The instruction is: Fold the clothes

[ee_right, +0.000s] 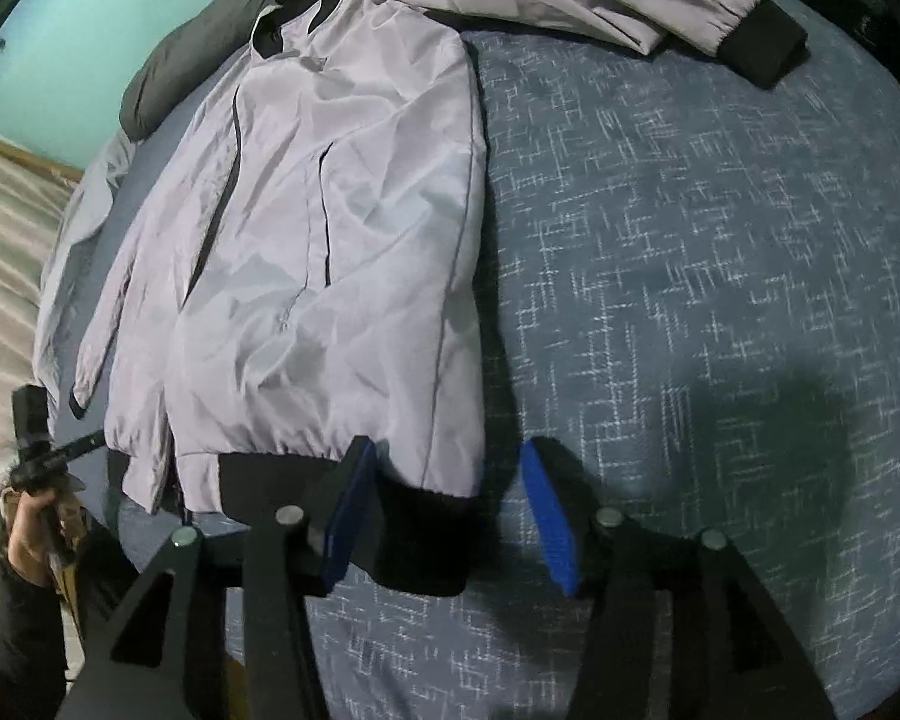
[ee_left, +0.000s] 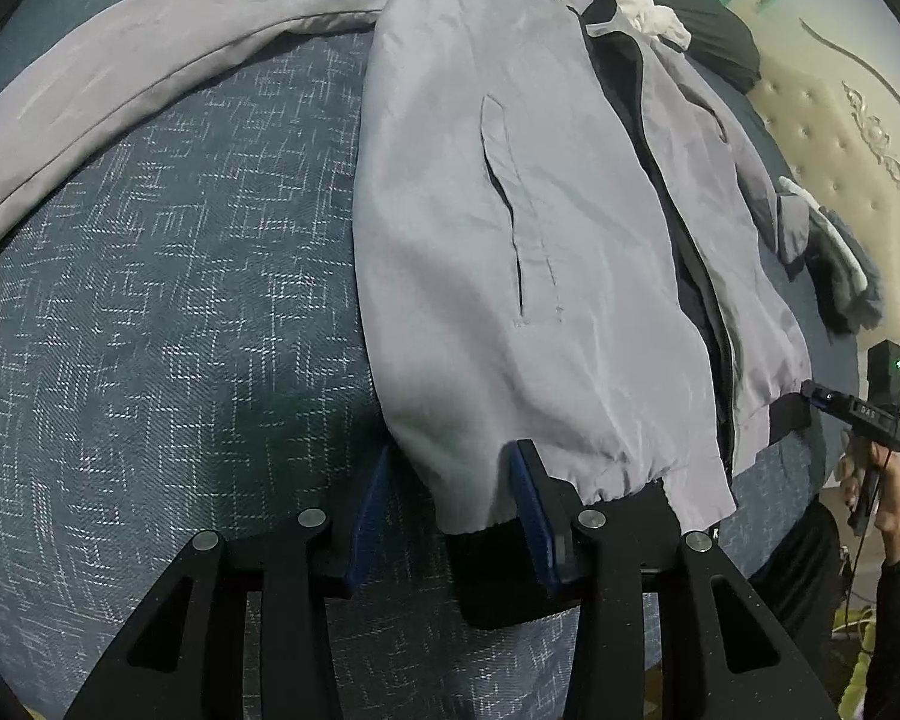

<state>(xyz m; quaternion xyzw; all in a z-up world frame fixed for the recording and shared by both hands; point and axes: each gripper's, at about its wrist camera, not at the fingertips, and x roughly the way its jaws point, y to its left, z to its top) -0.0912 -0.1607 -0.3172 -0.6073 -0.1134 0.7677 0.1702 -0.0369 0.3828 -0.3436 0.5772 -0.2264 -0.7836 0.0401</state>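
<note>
I see my left gripper (ee_left: 450,510) at six o'clock, blue pads apart around the black hem corner of the light grey zip-up jacket (ee_left: 510,228), which lies flat on the dark blue patterned bedspread (ee_left: 180,300).

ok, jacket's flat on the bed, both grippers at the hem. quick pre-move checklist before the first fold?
1. Grey zip-front jacket lies flat on the blue patterned bedcover: ok.
2. Left gripper open, black hem band corner between the pads, not pinched: not ok for lifting.
3. Right gripper open, the other hem corner between its pads, not pinched: not ok.
4. Left-side sleeve stretched out straight: ok.
5. Black-cuffed sleeve bent back near the shoulder: not ok.
6. Zip closed all the way: cannot tell.
</note>
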